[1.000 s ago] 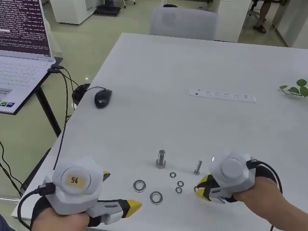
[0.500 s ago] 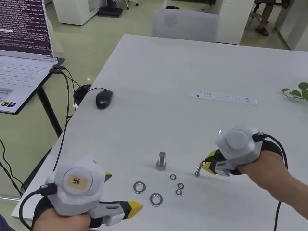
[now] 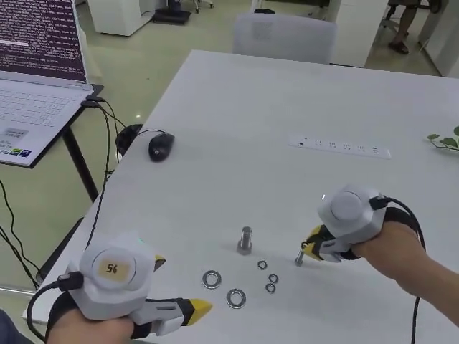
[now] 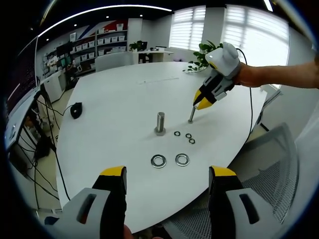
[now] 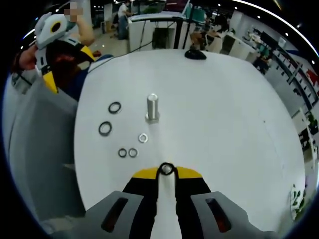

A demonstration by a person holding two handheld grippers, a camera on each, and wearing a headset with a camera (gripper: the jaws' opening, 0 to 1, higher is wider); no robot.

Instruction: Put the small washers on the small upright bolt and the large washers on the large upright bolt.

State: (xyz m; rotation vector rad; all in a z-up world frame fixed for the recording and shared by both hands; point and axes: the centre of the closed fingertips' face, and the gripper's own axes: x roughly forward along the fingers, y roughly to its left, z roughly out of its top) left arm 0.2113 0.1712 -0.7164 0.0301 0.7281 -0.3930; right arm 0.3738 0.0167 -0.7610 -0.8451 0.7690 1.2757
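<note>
The large upright bolt (image 3: 245, 240) stands on the white table (image 3: 237, 136), and the small upright bolt (image 3: 300, 256) stands just to its right. Three small washers (image 3: 269, 278) lie between and in front of the bolts. Two large washers (image 3: 224, 288) lie nearer the front edge. My right gripper (image 3: 310, 249) is at the top of the small bolt, shut on a small washer (image 5: 167, 169) held at its tips. My left gripper (image 4: 167, 172) is open, low at the front edge, facing the large washers (image 4: 170, 160).
A mouse (image 3: 159, 146) with its cable lies at the table's left edge. A white power strip (image 3: 344, 148) sits further back on the right. A laptop (image 3: 29, 79) stands on a side stand to the left, and a chair (image 3: 283, 36) is behind the table.
My right gripper has moved away from the loose small washers to the top of the small bolt. The left gripper has stayed where it was.
</note>
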